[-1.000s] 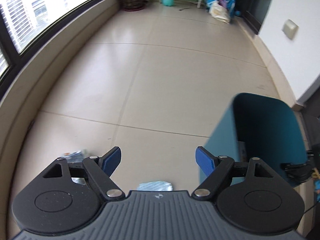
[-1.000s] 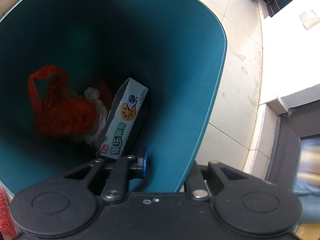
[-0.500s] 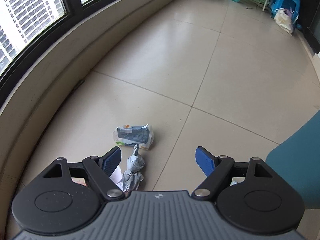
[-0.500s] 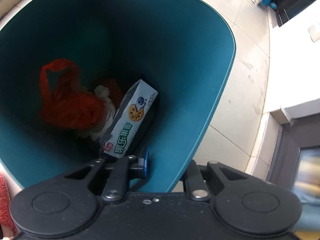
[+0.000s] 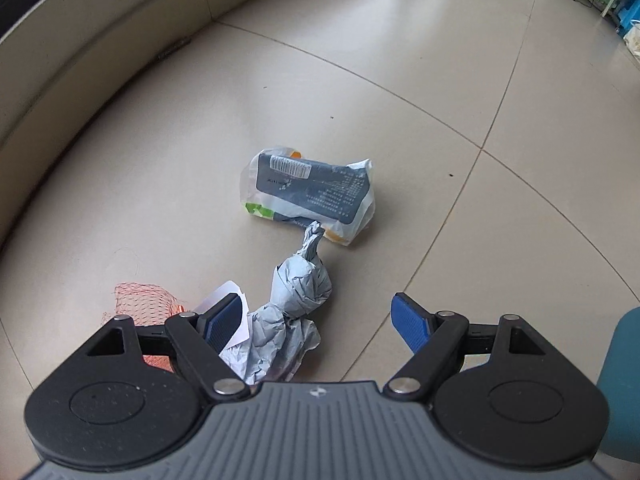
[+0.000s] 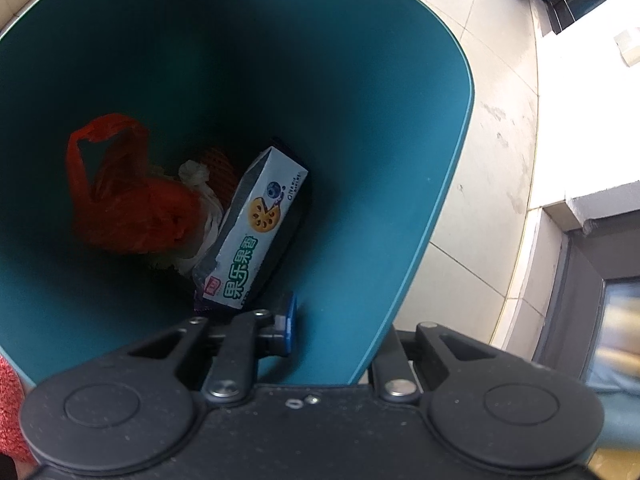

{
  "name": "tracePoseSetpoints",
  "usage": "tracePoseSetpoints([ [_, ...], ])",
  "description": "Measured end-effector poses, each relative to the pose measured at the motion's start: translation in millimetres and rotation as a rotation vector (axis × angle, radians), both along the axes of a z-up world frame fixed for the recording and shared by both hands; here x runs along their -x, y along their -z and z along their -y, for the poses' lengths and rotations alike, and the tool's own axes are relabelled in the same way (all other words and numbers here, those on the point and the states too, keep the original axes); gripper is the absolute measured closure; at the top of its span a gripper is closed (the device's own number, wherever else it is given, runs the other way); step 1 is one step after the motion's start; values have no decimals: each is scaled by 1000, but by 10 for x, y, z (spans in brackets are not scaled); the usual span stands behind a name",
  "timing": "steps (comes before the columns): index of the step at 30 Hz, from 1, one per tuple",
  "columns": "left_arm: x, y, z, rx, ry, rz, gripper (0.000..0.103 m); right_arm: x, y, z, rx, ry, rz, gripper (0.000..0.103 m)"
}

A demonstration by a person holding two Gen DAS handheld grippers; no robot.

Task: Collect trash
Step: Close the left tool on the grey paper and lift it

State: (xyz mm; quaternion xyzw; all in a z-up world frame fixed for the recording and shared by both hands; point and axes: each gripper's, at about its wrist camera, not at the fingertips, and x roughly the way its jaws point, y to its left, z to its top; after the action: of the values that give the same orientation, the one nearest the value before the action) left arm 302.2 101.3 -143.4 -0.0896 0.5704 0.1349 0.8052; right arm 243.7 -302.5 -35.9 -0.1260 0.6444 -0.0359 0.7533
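My left gripper is open and empty, low over the floor. A crumpled grey paper wad lies between its fingers, nearer the left one. Beyond it lies a clear plastic bag with a dark label. A red net bag and a white scrap lie by the left finger. My right gripper is shut on the rim of the teal bin. Inside lie a red plastic bag, a cookie box and white paper.
A low curved wall ledge runs along the left of the tiled floor. The bin's edge shows at the right of the left wrist view. A grey door frame and white wall stand right of the bin.
My left gripper has swung left away from the bin and dropped toward the trash on the floor, staying open. My right gripper keeps its hold on the bin rim, which tilted slightly.
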Motion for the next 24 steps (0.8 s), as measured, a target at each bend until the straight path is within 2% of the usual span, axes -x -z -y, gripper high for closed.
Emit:
tracePoseSetpoints([
  [5, -153, 396, -110, -8, -13, -48, 22, -45, 33, 2, 0, 26, -3, 86],
  [14, -287, 728, -114, -2, -7, -82, 24, -62, 35, 14, 1, 66, -2, 86],
  [15, -294, 746, -115, -6, -6, -81, 26, -63, 34, 13, 1, 69, -2, 86],
  [17, -306, 774, -119, 0, -9, -86, 41, -68, 38, 15, 2, 73, -3, 86],
  [19, -307, 786, -118, -3, -12, -88, 46, -71, 30, 17, 3, 74, -4, 86],
  [20, -303, 783, -114, -4, -12, -84, 53, -70, 31, 16, 2, 74, -3, 86],
  [24, -276, 734, -75, -11, -15, -78, 59, -65, 38, 19, 1, 71, -2, 86],
])
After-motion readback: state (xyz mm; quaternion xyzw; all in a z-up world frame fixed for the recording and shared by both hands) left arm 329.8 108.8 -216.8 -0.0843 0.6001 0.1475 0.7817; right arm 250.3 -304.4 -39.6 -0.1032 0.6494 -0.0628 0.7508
